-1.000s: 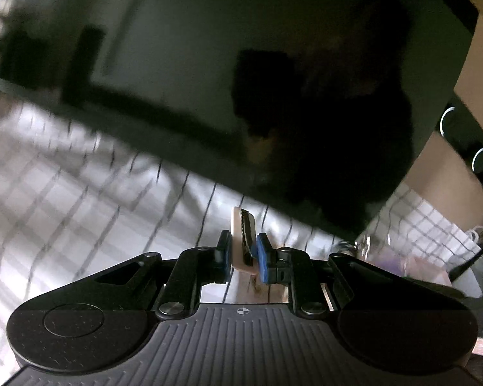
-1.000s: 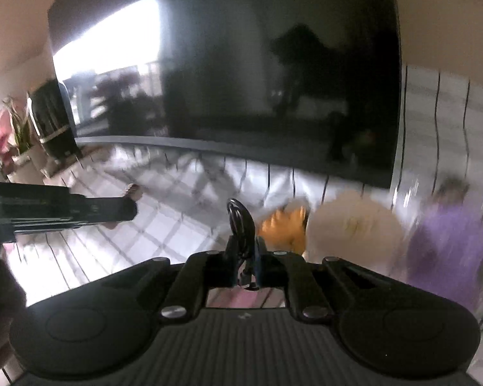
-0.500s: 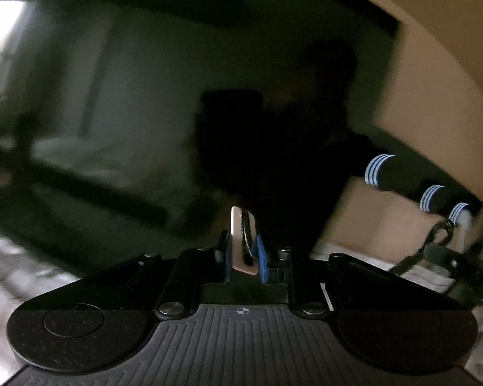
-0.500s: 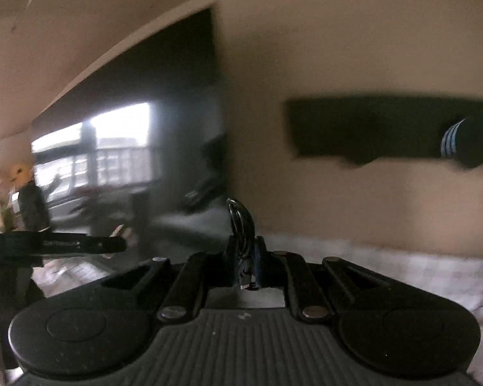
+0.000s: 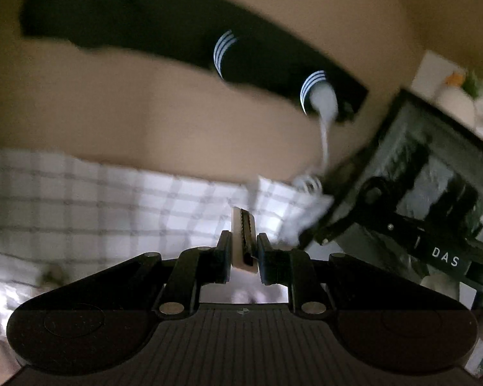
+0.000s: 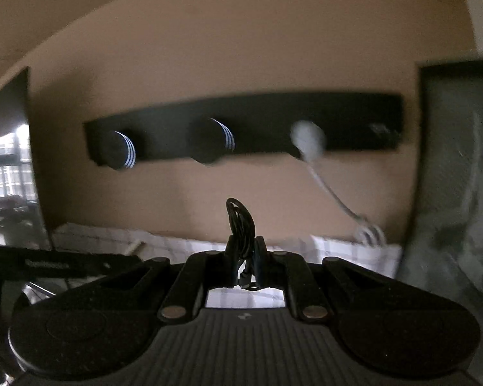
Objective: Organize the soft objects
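Note:
My left gripper (image 5: 244, 251) is shut on a flat beige clip with a black toothed edge (image 5: 242, 234), held upright over the checked cloth (image 5: 112, 206). My right gripper (image 6: 244, 257) is shut on a coiled black cable (image 6: 240, 222) that loops up above the fingers. Both face a beige wall with a black hook rack (image 6: 257, 125). No soft toys show in either view. The right gripper's arm (image 5: 402, 231) shows at the right of the left wrist view.
The rack has round pegs with white stripes (image 6: 125, 152); a white cord (image 6: 331, 193) hangs from one peg down to the checked cloth (image 6: 338, 251). A dark cabinet (image 5: 428, 167) stands at the right. The dark TV screen edge (image 6: 6, 148) is at the left.
Both grippers have swung right and up, away from the TV and the toys on the cloth, toward the wall rack. Both holds are unchanged.

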### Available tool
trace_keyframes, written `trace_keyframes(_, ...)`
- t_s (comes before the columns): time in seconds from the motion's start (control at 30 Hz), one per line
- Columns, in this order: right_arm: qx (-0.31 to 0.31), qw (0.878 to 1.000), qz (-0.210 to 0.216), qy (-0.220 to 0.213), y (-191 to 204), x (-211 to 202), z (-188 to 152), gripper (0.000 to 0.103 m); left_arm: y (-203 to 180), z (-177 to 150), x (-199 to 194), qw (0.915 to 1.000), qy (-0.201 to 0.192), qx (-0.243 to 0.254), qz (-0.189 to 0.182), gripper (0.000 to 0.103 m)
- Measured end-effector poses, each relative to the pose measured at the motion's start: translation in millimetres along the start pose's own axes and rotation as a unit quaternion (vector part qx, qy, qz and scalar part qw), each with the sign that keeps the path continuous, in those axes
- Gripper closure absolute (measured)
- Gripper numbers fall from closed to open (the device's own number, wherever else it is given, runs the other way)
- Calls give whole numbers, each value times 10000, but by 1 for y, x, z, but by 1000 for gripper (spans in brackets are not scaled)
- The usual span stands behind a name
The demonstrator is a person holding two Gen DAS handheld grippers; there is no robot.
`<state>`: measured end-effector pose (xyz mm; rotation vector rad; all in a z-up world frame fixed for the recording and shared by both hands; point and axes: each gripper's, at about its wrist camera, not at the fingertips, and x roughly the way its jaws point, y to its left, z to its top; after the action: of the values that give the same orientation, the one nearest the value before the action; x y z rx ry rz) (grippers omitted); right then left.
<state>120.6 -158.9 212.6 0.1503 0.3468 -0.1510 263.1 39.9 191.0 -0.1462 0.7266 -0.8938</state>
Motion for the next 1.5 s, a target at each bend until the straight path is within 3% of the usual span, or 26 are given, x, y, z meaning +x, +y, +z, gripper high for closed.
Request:
trace_keyframes(0.23,348,9973,-90,646,-38,19,-30,94,3,-28,51,9956,810,-372,-275,83)
trace_keyframes(0.37,597,9907,38,1225,-51,33,-50,92,-3,-42,77,9901,1390,-204,66,83)
trace_keyframes(0.5,883,9872,80,1329,-59,35,-58,90,-1,-50,74,9908,1283,-262,-344,83)
trace_keyframes(0.63,853,9879,20,1299,-57,34,-60,90,6,-53,58,9926,1049,-436,-417,83)
trace_keyframes(0.8,867,9875,-93,1316,-45,26,-61,71,18,-60,14,9955,577,-674,-329,83)
trace_keyframes(0.93,874,9863,237,1377,-17,24,-64,69,47,-77,-40,9960,244,-837,199,83)
trace_keyframes(1.07,879,9847,721,1322,37,25,-68,51,89,-95,-104,9889,-17,-1001,1102,83)
trace_keyframes(1.13,848,9824,1002,1331,70,28,-70,50,111,-106,-138,9797,-82,-1004,1731,83)
trace_keyframes(1.2,706,9795,1290,1375,106,31,-71,50,134,-119,-169,9649,-84,-965,2440,83)
trace_keyframes(1.27,464,9767,1522,1438,144,33,-77,50,154,-134,-193,9520,-38,-1031,2881,83)
trace_keyframes(1.37,-18,9709,1829,1548,195,33,-91,50,178,-155,-213,9480,226,-1075,2986,83)
trace_keyframes(1.5,-586,9643,1995,1638,236,30,-123,49,189,-177,-207,9503,534,-622,3002,83)
